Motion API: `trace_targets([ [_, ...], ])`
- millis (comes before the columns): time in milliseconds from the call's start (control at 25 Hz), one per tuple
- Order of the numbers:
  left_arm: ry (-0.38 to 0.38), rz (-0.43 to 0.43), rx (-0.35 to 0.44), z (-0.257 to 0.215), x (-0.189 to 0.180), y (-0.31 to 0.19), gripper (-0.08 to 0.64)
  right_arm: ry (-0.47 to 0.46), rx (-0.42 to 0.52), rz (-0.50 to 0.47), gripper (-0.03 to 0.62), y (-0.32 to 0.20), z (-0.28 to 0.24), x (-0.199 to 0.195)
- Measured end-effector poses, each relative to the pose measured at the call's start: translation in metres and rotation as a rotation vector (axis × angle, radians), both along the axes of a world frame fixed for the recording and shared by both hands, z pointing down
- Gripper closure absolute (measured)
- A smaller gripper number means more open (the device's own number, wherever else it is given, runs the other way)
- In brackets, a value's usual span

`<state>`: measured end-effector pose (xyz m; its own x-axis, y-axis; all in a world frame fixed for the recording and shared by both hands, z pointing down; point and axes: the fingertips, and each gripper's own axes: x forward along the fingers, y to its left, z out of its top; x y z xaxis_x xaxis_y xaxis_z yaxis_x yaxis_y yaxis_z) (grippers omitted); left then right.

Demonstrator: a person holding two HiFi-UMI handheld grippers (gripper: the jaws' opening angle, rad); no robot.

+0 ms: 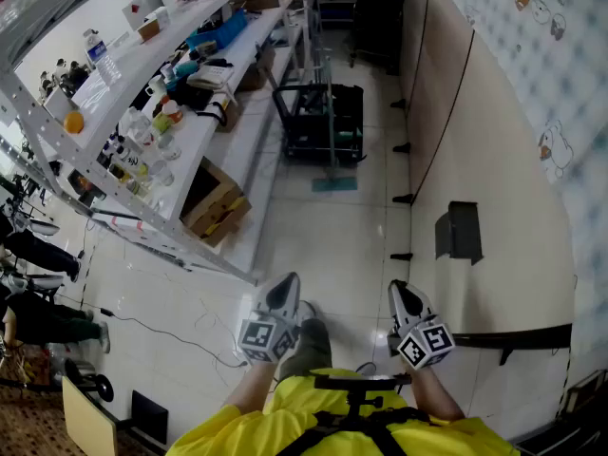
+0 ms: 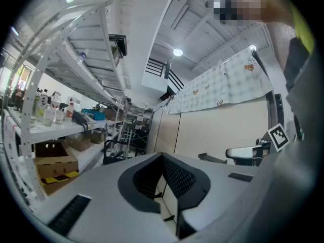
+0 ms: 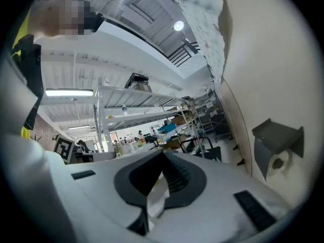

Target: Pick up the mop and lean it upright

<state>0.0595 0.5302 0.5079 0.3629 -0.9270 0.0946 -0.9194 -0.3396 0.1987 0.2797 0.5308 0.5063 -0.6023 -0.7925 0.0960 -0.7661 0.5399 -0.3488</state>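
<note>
The mop stands far ahead on the tiled floor, its teal flat head (image 1: 334,184) lying on the tiles. Its thin handle (image 1: 329,126) rises against a black cart (image 1: 323,122). My left gripper (image 1: 283,291) and right gripper (image 1: 402,294) are held low in front of the person's yellow shirt, side by side and pointing forward, well short of the mop. Each has its jaws closed together with nothing between them, as the left gripper (image 2: 163,158) and the right gripper (image 3: 163,156) show in their own views. I cannot make out the mop in either gripper view.
Long metal shelving (image 1: 161,131) with bottles, boxes and a blue bin lines the left side, and cardboard boxes (image 1: 218,207) sit under it. A beige wall (image 1: 494,160) with a grey holder (image 1: 459,231) runs along the right. A cable (image 1: 161,331) trails on the floor at left.
</note>
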Motion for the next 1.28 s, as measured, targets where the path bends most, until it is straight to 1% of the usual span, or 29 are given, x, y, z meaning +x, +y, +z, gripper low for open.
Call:
trace_targets([
  [120, 0.03, 0.041, -0.003, 0.005, -0.02, -0.047, 0.555, 0.012, 0.006, 0.02, 0.586, -0.049, 0.005, -0.021],
  [200, 0.038, 0.062, 0.0, -0.001, -0.036, -0.087, 0.555, 0.019, 0.003, 0.033, 0.586, -0.087, -0.001, -0.043],
  [360, -0.011, 0.106, -0.012, -0.024, -0.072, -0.163, 0.555, 0.056, 0.05, 0.039, 0.586, -0.16, -0.018, -0.09],
  [480, -0.018, 0.124, -0.012, -0.025, -0.104, -0.217, 0.555, 0.045, 0.066, 0.088, 0.584, -0.215, -0.028, -0.114],
  [560, -0.027, 0.125, -0.025, -0.023, -0.121, -0.251, 0.555, 0.041, 0.09, 0.101, 0.584, -0.243, -0.039, -0.128],
  [640, -0.031, 0.112, -0.038, -0.016, -0.132, -0.285, 0.555, 0.056, 0.102, 0.088, 0.581, -0.27, -0.039, -0.138],
  [720, -0.024, 0.094, -0.049, -0.006, -0.142, -0.32, 0.555, 0.07, 0.077, 0.079, 0.548, -0.304, -0.024, -0.144],
  [840, -0.013, 0.063, -0.063, 0.007, -0.156, -0.38, 0.554, 0.069, 0.042, 0.091, 0.548, -0.37, -0.006, -0.149],
  [960, -0.009, 0.013, -0.052, 0.003, -0.166, -0.447, 0.555, 0.065, 0.041, 0.073, 0.542, -0.454, -0.009, -0.157],
  [1000, -0.011, -0.005, -0.05, 0.003, -0.169, -0.469, 0.555, 0.061, 0.042, 0.058, 0.501, -0.485, -0.01, -0.162],
  [1040, -0.017, -0.023, -0.051, 0.003, -0.173, -0.492, 0.555, 0.058, 0.047, 0.04, 0.489, -0.516, -0.011, -0.169],
  [1120, -0.026, -0.058, -0.049, 0.005, -0.18, -0.535, 0.555, 0.074, 0.069, 0.007, 0.489, -0.579, -0.013, -0.181],
  [1200, -0.019, -0.076, -0.027, 0.001, -0.184, -0.578, 0.555, 0.094, 0.084, -0.011, 0.488, -0.642, -0.01, -0.193],
  [1240, -0.02, -0.082, -0.016, -0.002, -0.187, -0.598, 0.555, 0.101, 0.081, -0.015, 0.468, -0.673, -0.005, -0.199],
  [1280, -0.022, -0.09, -0.01, -0.005, -0.19, -0.617, 0.555, 0.111, 0.071, -0.015, 0.428, -0.703, 0.002, -0.205],
])
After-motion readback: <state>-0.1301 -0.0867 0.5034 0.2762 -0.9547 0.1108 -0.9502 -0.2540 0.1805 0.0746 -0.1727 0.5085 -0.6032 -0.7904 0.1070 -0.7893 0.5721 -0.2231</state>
